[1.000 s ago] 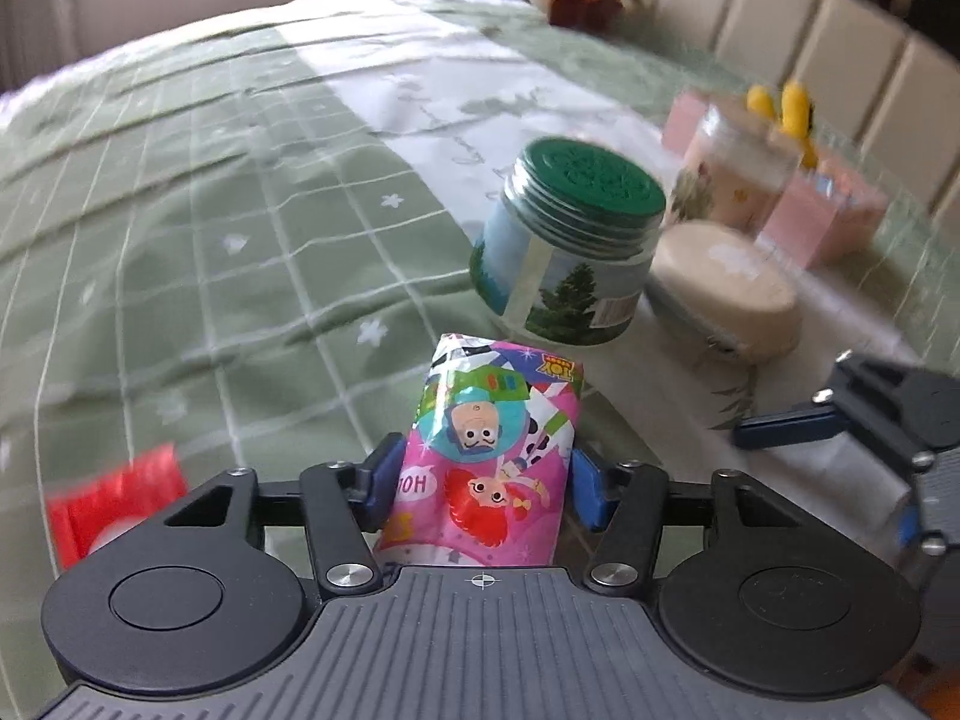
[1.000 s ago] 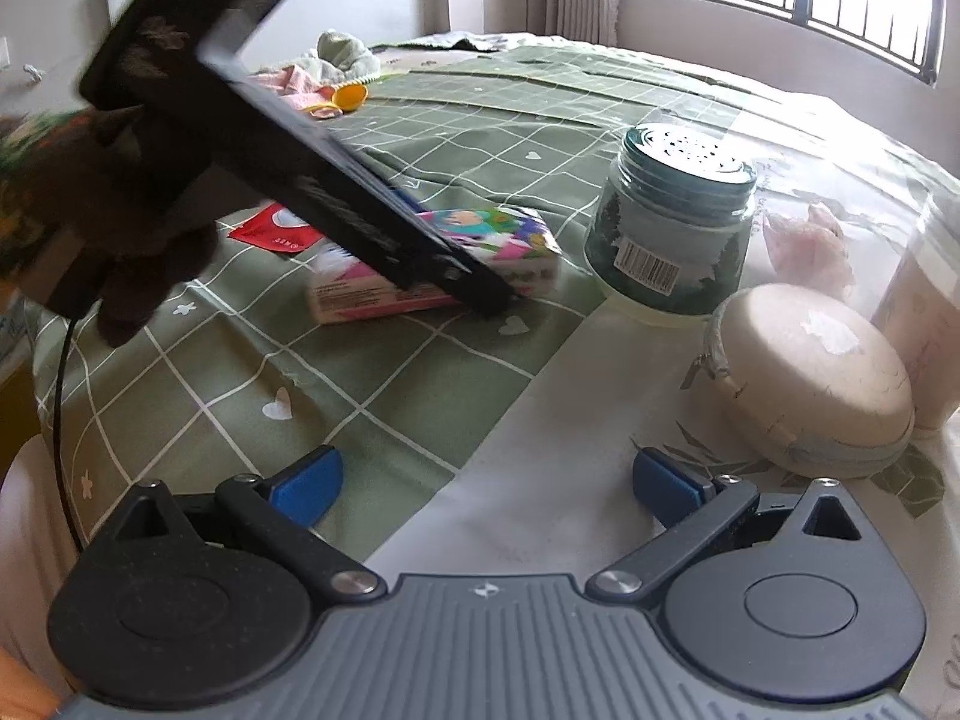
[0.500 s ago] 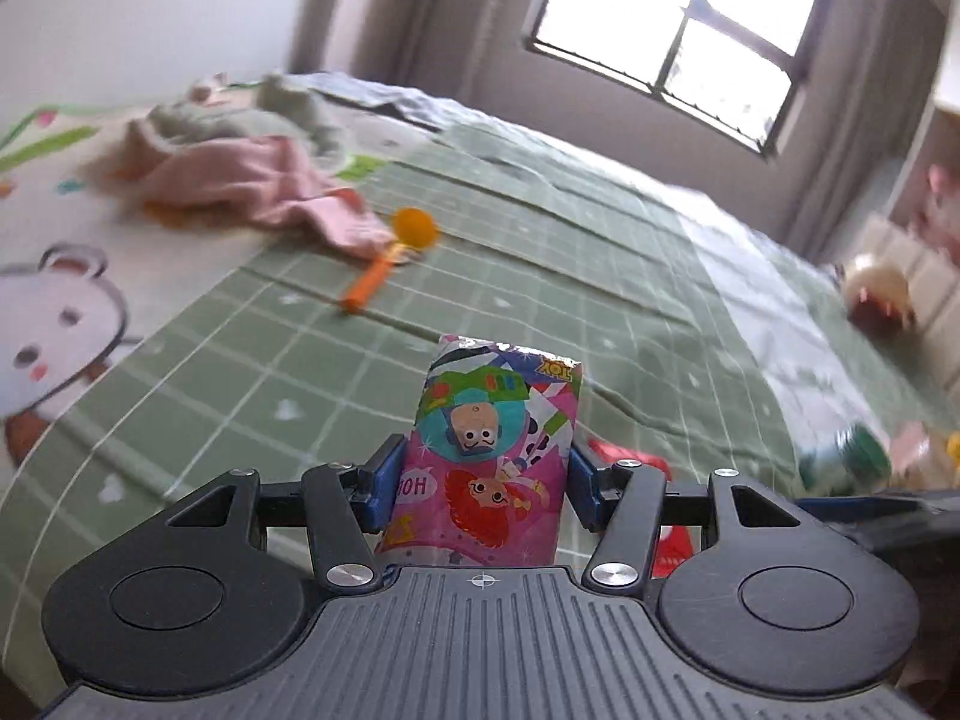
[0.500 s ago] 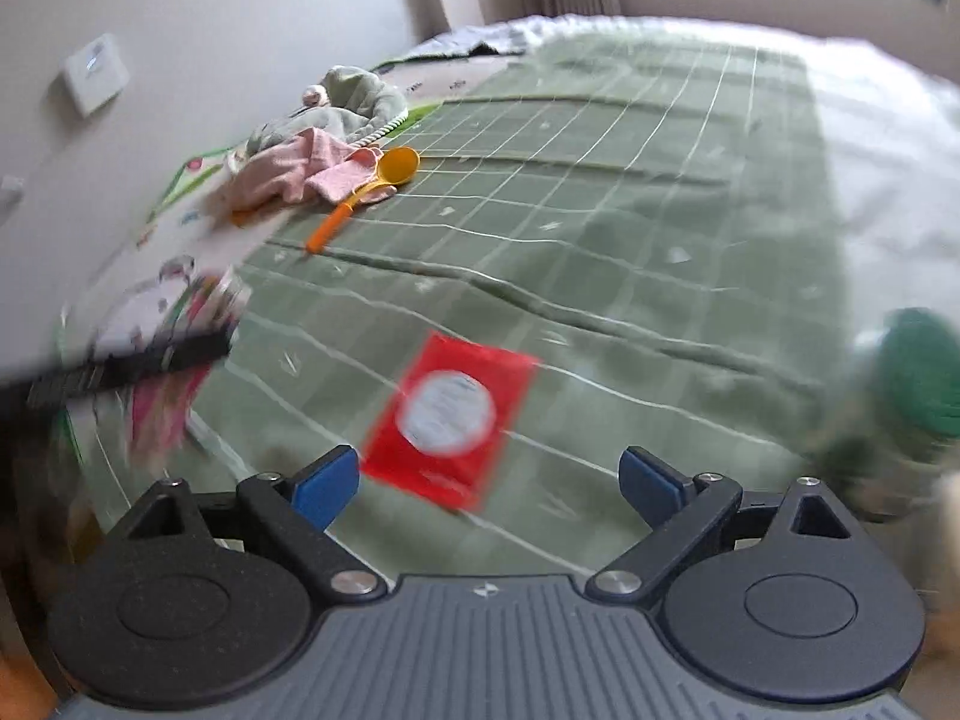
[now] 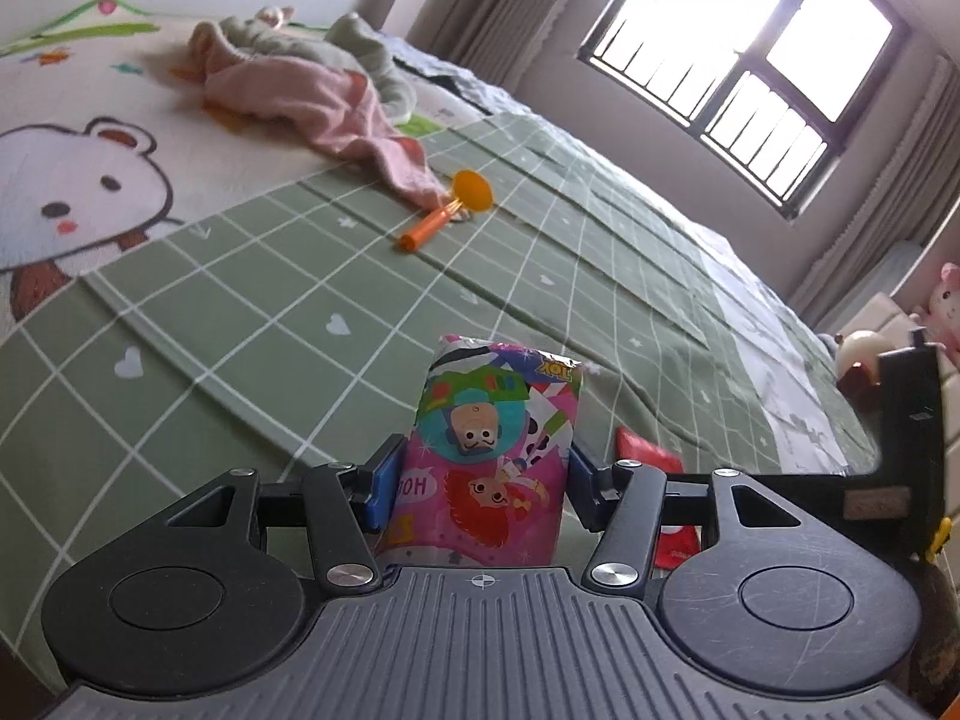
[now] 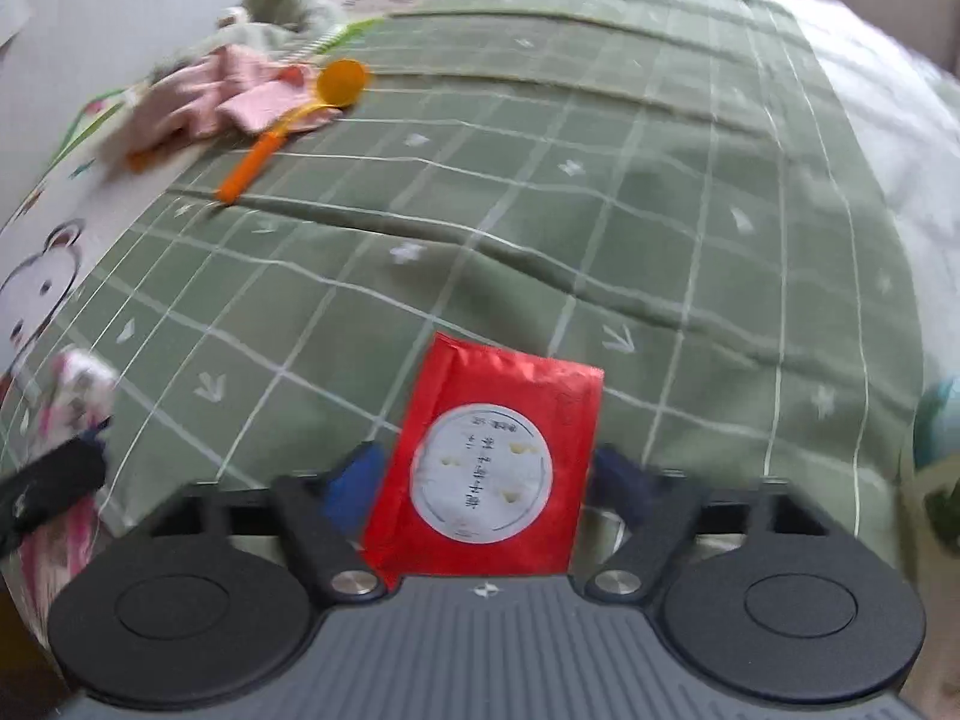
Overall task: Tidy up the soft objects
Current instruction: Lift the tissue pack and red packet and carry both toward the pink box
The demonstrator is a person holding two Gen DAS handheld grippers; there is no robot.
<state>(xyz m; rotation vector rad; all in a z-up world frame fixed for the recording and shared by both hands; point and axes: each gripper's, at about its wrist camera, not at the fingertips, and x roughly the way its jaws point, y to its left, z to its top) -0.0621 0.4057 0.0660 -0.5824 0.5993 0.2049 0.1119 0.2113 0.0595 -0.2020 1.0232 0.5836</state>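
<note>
My left gripper (image 5: 480, 471) is shut on a pink cartoon-printed tissue pack (image 5: 492, 420), held upright above the green checked bedspread (image 5: 300, 312). A red packet with a white round label (image 6: 489, 468) lies between the blue pads of my right gripper (image 6: 486, 474). Its jaws are closing, and the pads meet the packet's two long edges. The same red packet (image 5: 645, 447) shows just right of the tissue pack in the left wrist view, below the right gripper's black body (image 5: 912, 420). At the right wrist view's left edge are the left gripper's finger (image 6: 48, 486) and the tissue pack (image 6: 72, 390).
A pink cloth (image 5: 336, 102) and a pale green cloth (image 5: 372, 54) lie bunched at the far side, with an orange plastic scoop (image 5: 450, 207) beside them. A bear-print sheet (image 5: 78, 192) covers the left. A green-lidded jar (image 6: 936, 420) sits at the right edge.
Both grippers swung left, away from the jar and round case. The left still carries the tissue pack. The right came over the red packet and its jaws narrowed onto it.
</note>
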